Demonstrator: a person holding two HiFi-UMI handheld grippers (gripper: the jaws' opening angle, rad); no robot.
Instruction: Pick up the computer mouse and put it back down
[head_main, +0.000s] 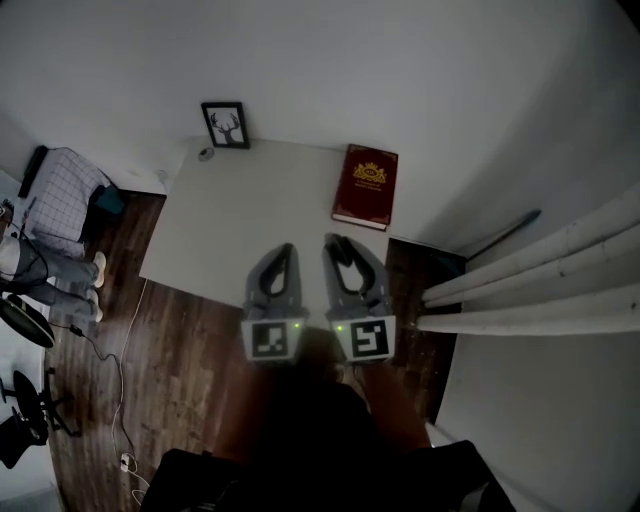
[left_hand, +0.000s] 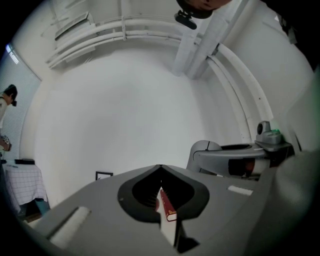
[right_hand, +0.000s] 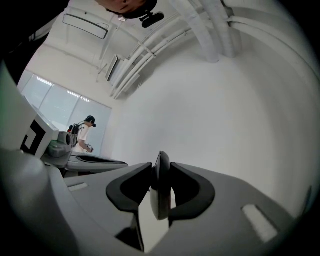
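The computer mouse (right_hand: 161, 187), dark and held edge-on, is pinched between the pads of my right gripper (right_hand: 161, 169). In the head view this gripper (head_main: 338, 246) hangs over the front edge of the white table (head_main: 230, 220), with the mouse (head_main: 340, 250) a dark shape at its tip. My left gripper (head_main: 287, 250) is beside it to the left, jaws shut with nothing in them. In the left gripper view its closed tips (left_hand: 160, 169) point along the table towards the back wall.
A red book (head_main: 366, 187) lies at the table's far right and shows below the left jaws (left_hand: 167, 209). A framed deer picture (head_main: 225, 125) leans on the wall, a small grey object (head_main: 206, 153) beside it. White pipes (head_main: 540, 290) run at the right. A person (right_hand: 82, 132) stands far off.
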